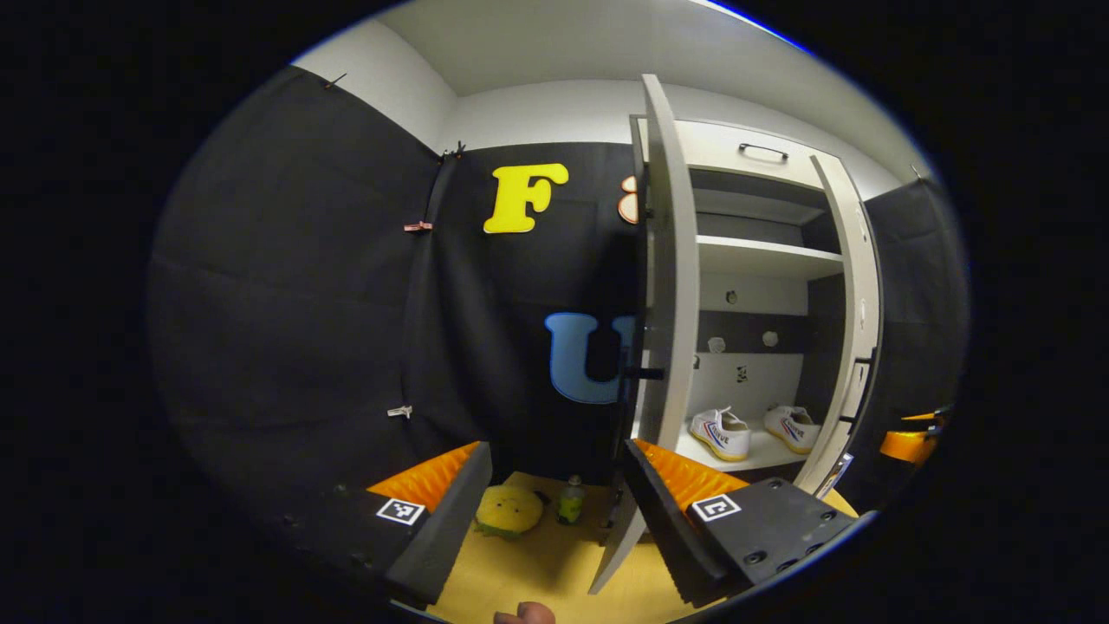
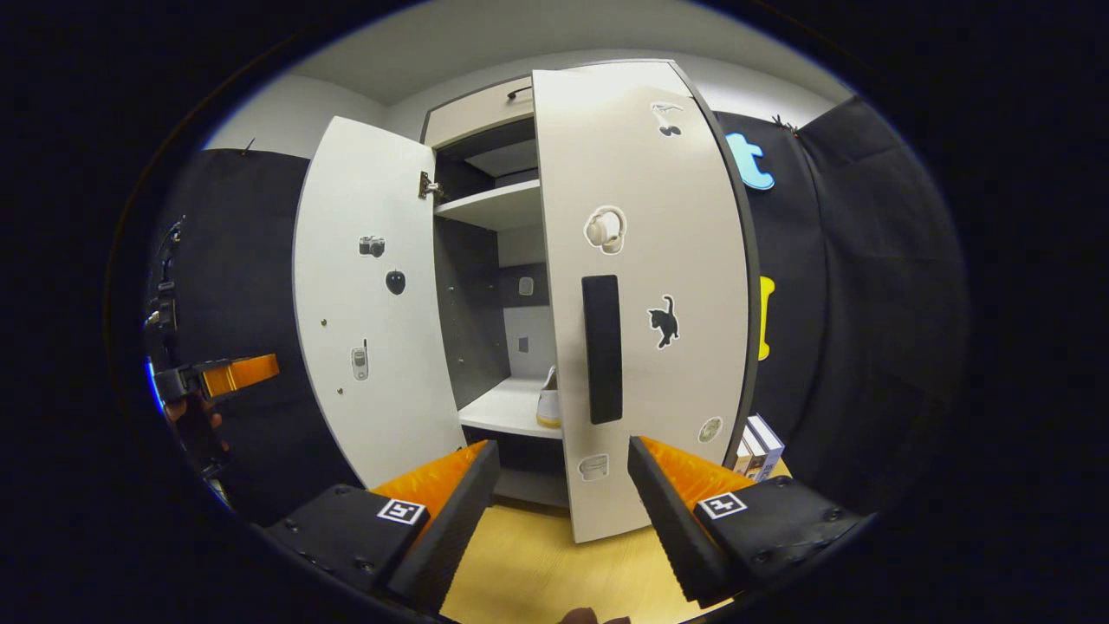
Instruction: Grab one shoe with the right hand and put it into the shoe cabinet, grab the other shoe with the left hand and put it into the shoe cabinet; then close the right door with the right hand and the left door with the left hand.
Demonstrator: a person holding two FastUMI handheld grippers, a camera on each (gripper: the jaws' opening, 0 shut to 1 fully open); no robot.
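Starting on my left: my left gripper (image 1: 559, 511) is spread open with nothing between its fingers, held low over the wooden floor (image 1: 554, 563). A plush toy (image 1: 508, 510) and a small bottle (image 1: 570, 501) sit on the floor just beyond it. The left door (image 1: 671, 286) stands edge-on just right of the gripper's line, its dark handle (image 1: 643, 373) jutting from its face. Past it, both white shoes (image 1: 721, 433) (image 1: 793, 427) already rest side by side on the cabinet's bottom shelf (image 1: 754, 451), so I judge only the doors remain.

In the right gripper view, my right gripper (image 2: 563, 511) is likewise open and empty, aimed at the right door (image 2: 645, 295), which hangs partly swung across the opening. Its long black handle (image 2: 602, 348) is straight ahead and above the fingers, apart from them (not touching yet).

I'd expect these panels to be rigid, light and free on their hinges, with smooth faces that could slip under a pad. Pushing flat near the handle edge looks safest.
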